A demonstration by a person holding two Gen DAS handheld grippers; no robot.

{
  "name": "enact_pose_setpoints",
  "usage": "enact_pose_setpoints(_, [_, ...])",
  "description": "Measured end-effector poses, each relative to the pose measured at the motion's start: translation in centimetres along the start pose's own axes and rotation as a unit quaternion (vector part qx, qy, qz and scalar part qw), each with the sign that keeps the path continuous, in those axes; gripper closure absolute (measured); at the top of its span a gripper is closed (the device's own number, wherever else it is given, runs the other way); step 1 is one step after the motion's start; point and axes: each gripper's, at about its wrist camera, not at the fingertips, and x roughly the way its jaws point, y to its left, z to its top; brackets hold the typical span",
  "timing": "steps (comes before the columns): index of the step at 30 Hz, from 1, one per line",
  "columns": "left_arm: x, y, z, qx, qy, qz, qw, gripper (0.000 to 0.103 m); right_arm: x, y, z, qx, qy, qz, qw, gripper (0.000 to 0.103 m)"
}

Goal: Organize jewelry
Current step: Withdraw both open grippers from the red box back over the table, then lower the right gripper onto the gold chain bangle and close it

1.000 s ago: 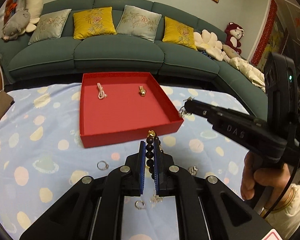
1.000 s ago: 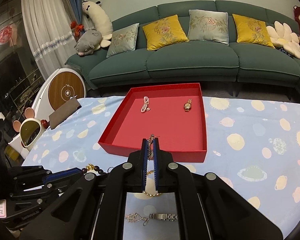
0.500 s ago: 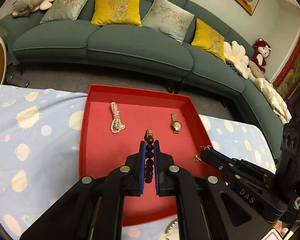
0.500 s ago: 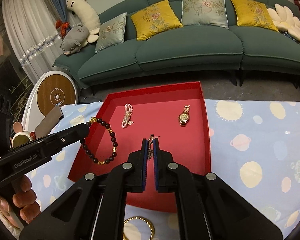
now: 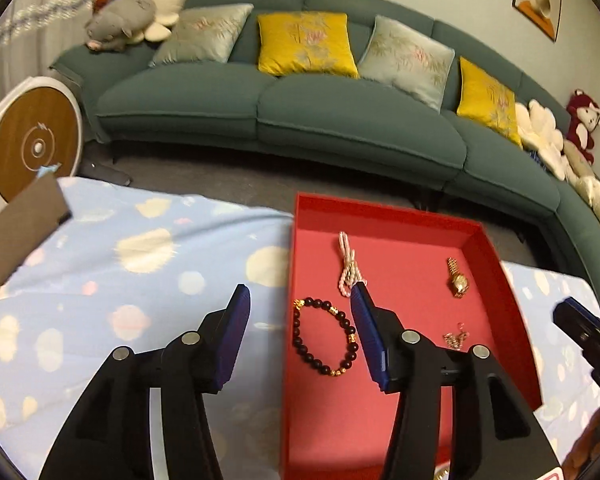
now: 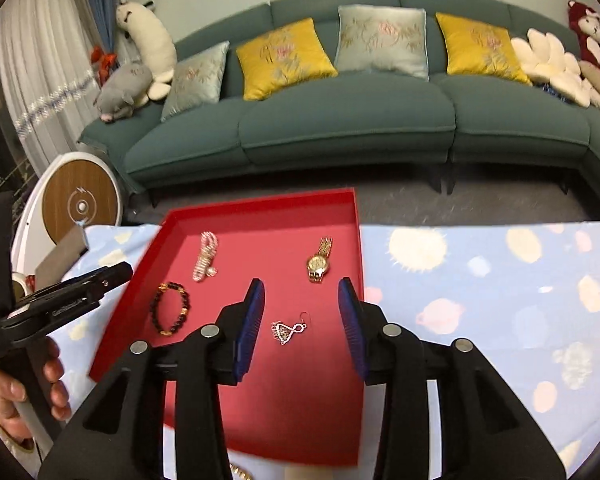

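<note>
A red tray [image 5: 512, 304] [image 6: 260, 204] lies on the blue spotted cloth. In it lie a dark bead bracelet [image 5: 326, 336] [image 6: 171, 314], a pearl string [image 5: 350, 266] [image 6: 206, 256], a gold watch [image 5: 457, 278] [image 6: 320, 260] and a silver earring [image 5: 455, 336] [image 6: 287, 330]. My left gripper [image 5: 298, 320] is open and empty, just above the tray's left wall and the bracelet. My right gripper [image 6: 302, 312] is open and empty above the earring. The left gripper also shows at the left of the right wrist view [image 6: 72, 296].
A brown card [image 5: 20, 224] lies on the cloth's far left edge. A round white and wood device [image 5: 30, 142] stands beyond it. A green sofa [image 5: 340, 120] with cushions is behind the table. A gold chain [image 6: 240, 472] peeks out at the tray's near edge.
Both grippers opened. The bead bracelet dropped from the left gripper and the earring from the right gripper; both now lie in the tray. Both grippers moved forward over the tray.
</note>
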Motion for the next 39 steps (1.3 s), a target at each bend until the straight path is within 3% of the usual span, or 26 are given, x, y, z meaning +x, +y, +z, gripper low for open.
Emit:
enact_pose_setpoints(4, [-5.2, 0.7, -0.4, -0.012, -0.011, -0.006, 0.9998, 0.052, -6.1, 0.6, -0.1, -0.013, -0.023, 0.004, 1.0, 0.055])
enact_pose_setpoints(7, [-8.8, 0.5, -1.9, 0.001, -0.009, 0.008, 0.9999, 0.044, -10.9, 1.2, -1.3, -0.015, -0.035, 0.007, 0.999, 0.049])
enact_pose_setpoints(12, [-13.3, 0.5, -7.3, 0.026, -0.01, 0.025, 0.9993, 0.04, -16.3, 1.2, -5.4, 0.005, -0.039, 0.027, 0.999, 0.048])
enact_pose_setpoints(15, [-13.8, 0.8, -10.7, 0.014, 0.016, 0.02, 0.9996, 0.04, -17.4, 1.4, -8.0, 0.015, -0.025, 0.029, 0.999, 0.048])
enact_pose_setpoints(19, [-13.5, 1.0, -14.6, 0.001, 0.052, 0.006, 0.9986, 0.04, -17.3, 1.4, -11.1, 0.034, 0.0, 0.043, 0.998, 0.048])
enact_pose_setpoints(25, [-12.3, -0.1, -17.9, 0.035, 0.066, 0.009, 0.9972, 0.04, -15.6, 2.4, -14.1, 0.004, 0.029, 0.021, 0.999, 0.048])
enact_pose_setpoints(29, [-11.4, -0.7, -18.7, 0.045, 0.076, 0.007, 0.9961, 0.04, -13.8, 3.2, -15.3, -0.011, 0.047, 0.017, 0.999, 0.047])
enact_pose_setpoints(32, [-11.1, -0.9, -18.8, 0.042, 0.081, 0.001, 0.9959, 0.04, -11.8, 3.8, -15.5, -0.027, 0.055, 0.005, 0.998, 0.035])
enact_pose_setpoints(39, [-10.8, -0.6, -18.4, 0.029, 0.087, -0.001, 0.9958, 0.04, -6.5, 4.9, -15.2, -0.03, 0.086, 0.007, 0.996, 0.028])
